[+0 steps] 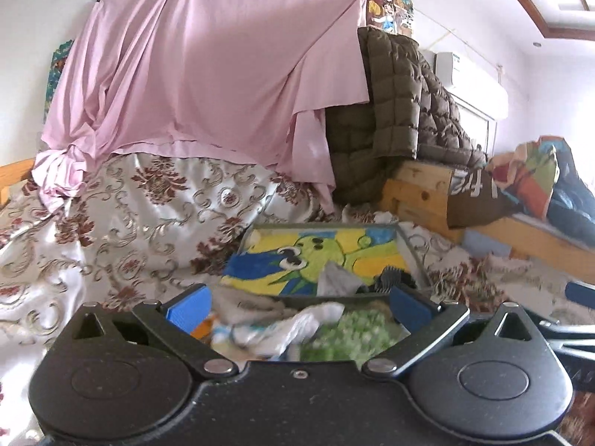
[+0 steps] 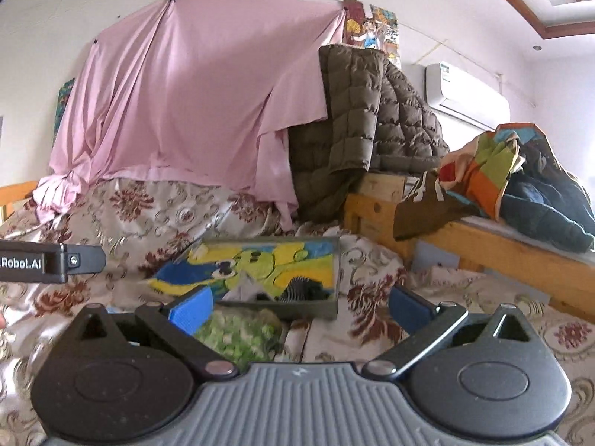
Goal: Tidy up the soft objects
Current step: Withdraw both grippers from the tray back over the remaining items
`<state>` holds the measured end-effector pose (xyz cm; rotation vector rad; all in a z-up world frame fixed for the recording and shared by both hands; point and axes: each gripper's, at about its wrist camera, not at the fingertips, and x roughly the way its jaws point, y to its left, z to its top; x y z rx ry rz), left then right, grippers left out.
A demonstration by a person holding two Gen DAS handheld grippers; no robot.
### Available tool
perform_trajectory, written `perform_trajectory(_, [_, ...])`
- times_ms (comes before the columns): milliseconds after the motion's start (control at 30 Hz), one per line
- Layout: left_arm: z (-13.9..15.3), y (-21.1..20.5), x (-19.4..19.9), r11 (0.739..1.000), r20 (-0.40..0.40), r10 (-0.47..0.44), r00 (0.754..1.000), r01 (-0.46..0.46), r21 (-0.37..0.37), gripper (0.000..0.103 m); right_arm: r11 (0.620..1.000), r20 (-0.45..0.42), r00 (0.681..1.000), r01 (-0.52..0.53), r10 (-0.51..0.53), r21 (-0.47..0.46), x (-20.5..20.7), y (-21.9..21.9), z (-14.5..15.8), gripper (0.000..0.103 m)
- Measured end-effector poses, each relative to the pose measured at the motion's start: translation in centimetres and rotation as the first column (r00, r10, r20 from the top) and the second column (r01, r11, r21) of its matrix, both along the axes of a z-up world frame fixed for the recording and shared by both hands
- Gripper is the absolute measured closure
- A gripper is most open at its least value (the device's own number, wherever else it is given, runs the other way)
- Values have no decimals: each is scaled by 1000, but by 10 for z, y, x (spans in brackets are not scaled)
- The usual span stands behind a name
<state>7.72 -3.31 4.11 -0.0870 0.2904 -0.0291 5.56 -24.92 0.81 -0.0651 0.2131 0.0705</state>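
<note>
Left hand-held gripper (image 1: 297,306) spread wide, holding nothing, poised just above blurred soft items (image 1: 297,329) by the painted box (image 1: 409,245) on the bed (image 1: 111,223). Right hand-held gripper (image 2: 297,306) likewise wide and empty, green cloth (image 2: 238,338) just beyond its left finger.

Bed (image 2: 372,338) covered in a cream satin spread with maroon-gold floral print, rumpled. On it: a shallow box (image 2: 319,308) with a cartoon-painted inside holding grey and black soft bits, a green speckled soft item (image 2: 238,338) just in front of it, blurred white and grey cloths (image 1: 282,329) beside that. Pink sheet (image 1: 208,74) and olive quilted jacket (image 2: 357,130) drape down onto the spread at the back.
</note>
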Motion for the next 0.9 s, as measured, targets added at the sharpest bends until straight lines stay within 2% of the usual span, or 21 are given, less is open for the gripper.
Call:
perform_trajectory(267, [-23,14,-28,999,-40,35,999,-35,1,1,1000,-46,999,-9,9,5,-23,6,-7,0])
perform_trajectory(433, [-42,20,-41,998,-106,58,993,-59,-4,1,1000,-111,993,-26,27,4,-27,10,-14,0])
perform_trajectory(700, [-56,15,-42,999,-191,38,981,-30,43,1,999,-202,979,-41,38,-10,-21,14,-25,0])
perform_trajectory(900, [-62,15,-38,996,-241,79,967,-66,62,1,999,-250,968,-43,34,-32,-16,18,-33,0])
